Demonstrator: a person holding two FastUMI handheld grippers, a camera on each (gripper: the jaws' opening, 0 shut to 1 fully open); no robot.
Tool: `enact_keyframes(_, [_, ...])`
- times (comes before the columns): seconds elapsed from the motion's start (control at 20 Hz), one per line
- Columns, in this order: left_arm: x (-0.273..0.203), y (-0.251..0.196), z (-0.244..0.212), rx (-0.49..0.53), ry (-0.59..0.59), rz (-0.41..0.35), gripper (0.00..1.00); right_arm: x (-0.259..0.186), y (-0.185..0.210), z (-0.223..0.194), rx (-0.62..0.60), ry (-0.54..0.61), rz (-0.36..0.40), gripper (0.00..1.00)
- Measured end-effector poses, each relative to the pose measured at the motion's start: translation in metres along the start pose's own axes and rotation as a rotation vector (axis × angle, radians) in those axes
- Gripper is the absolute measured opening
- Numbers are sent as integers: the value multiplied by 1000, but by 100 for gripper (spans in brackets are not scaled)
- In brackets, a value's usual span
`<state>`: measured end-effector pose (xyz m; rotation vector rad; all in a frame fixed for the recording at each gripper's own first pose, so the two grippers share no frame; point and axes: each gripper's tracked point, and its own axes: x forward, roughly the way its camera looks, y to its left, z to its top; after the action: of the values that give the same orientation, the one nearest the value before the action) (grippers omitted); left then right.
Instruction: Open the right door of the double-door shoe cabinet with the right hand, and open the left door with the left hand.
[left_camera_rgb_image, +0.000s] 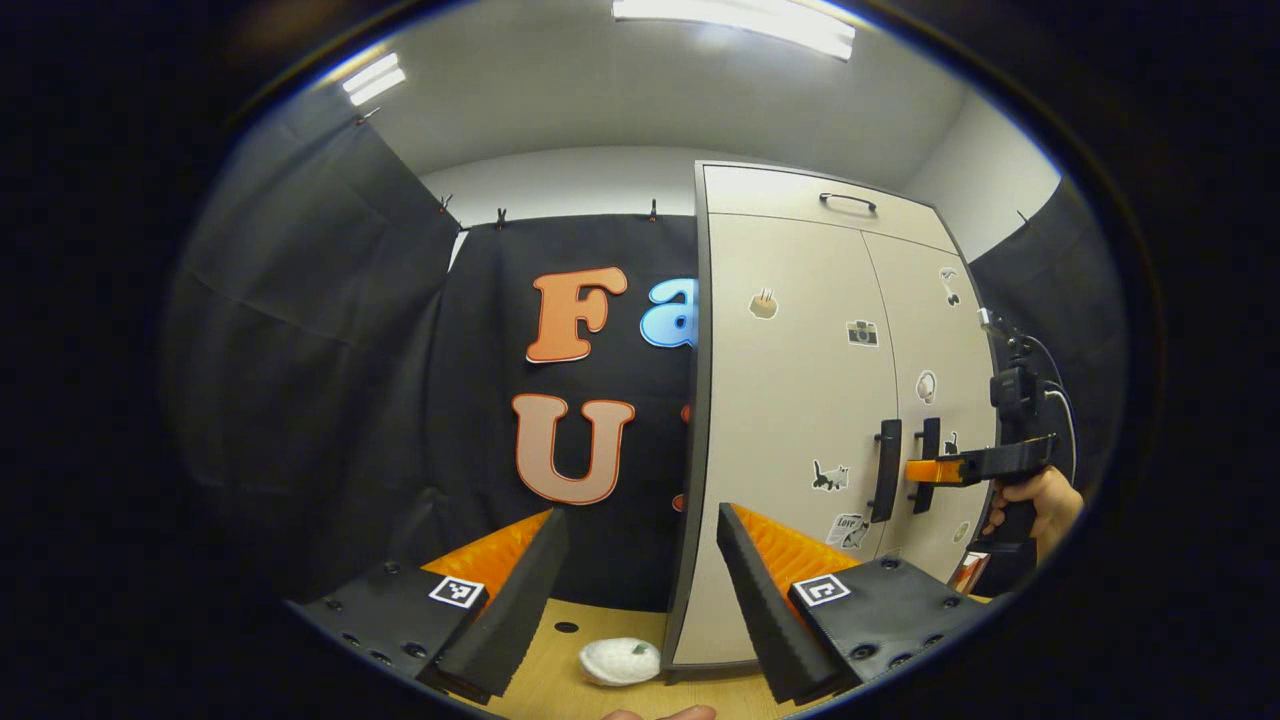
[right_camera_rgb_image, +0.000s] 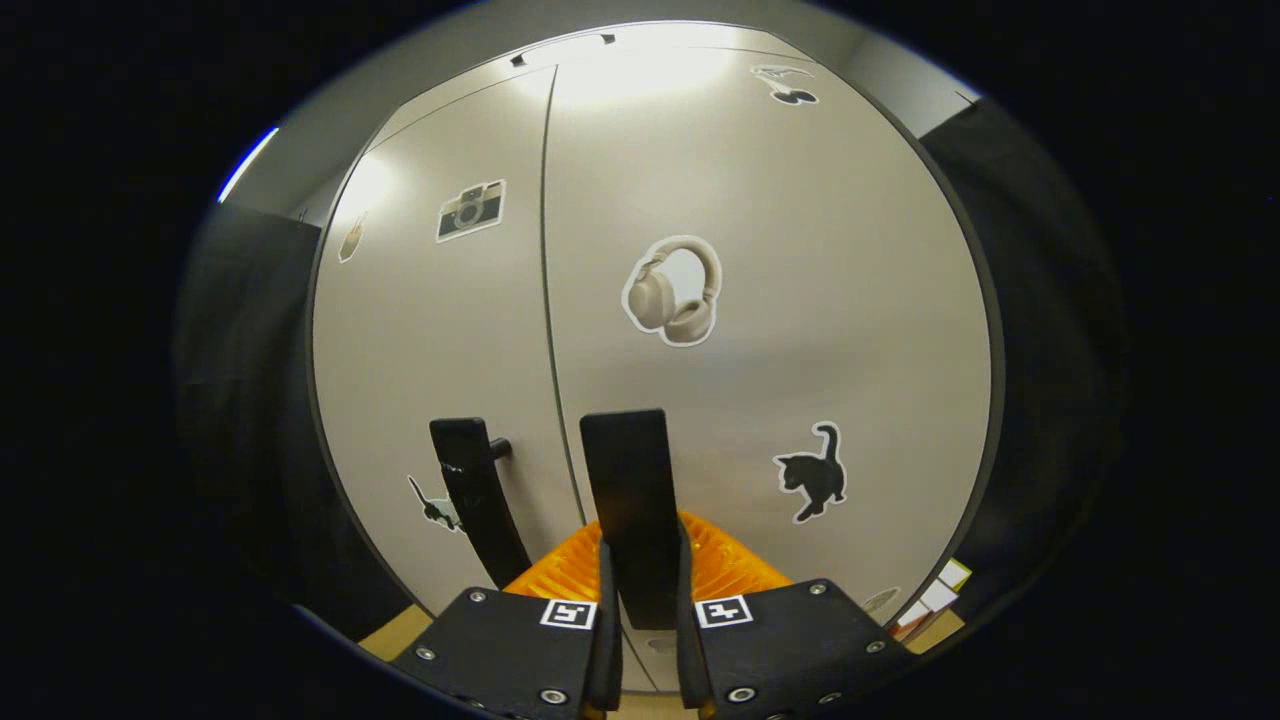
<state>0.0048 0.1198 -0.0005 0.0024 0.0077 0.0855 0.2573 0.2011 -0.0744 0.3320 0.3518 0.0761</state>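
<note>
Both doors of the shoe cabinet (left_camera_rgb_image: 800, 400) are closed for now. Right gripper (right_camera_rgb_image: 640, 640) is clamped on the right door handle (right_camera_rgb_image: 630, 500); left gripper (left_camera_rgb_image: 640, 590) waits wide open, holding nothing, beside the cabinet.

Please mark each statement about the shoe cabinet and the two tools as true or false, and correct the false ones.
1. The right tool is closed on the right door handle. True.
2. The left tool grips the left door handle. False: it is open, holding nothing, off to the side of the cabinet.
3. Both cabinet doors appear shut. True.
4. A headphone sticker is on the left door. False: it is on the right door, above the handle.
5. A white object lies on the wooden surface near the cabinet's lower corner. True.
</note>
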Motion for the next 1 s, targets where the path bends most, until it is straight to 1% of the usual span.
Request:
enact_keyframes(0.05, [-3, -5, 2, -6, 3, -10, 95, -2, -1, 0, -5, 1, -7, 20])
enact_keyframes(0.15, [-13, -13, 9, -5, -9, -29, 96, -7, 0, 0, -35, -13, -20, 19])
enact_keyframes(0.4, [-28, -27, 23, -1, -28, -44, 96, -30, 1, 1, -6, -6, 37, 19])
enact_keyframes(0.55, [-34, -45, 16, -9, 4, -77, 96, -49, -2, 1, -9, -14, 60, 19])
enact_keyframes(0.6, [-35, -49, 15, -9, 13, -82, 95, -53, -4, 1, -12, -15, 70, 19])
enact_keyframes(0.65, [-38, -52, 15, -6, 19, -86, 96, -56, -5, 2, -19, -19, 83, 19])
enact_keyframes(0.7, [-39, -56, 14, -1, 22, -88, 95, -58, -6, 2, -28, -20, 95, 19])
enact_keyframes(0.75, [-42, -58, 14, 0, 25, -89, 96, -62, -7, 2, -30, -24, 103, 19])
enact_keyframes(0.85, [-48, -66, 12, 4, 34, -101, 95, -69, -9, 3, -30, -27, 113, 19])
enact_keyframes(1.0, [-58, -73, 12, 12, 39, -108, 96, -78, -15, 5, -40, -41, 117, 19])
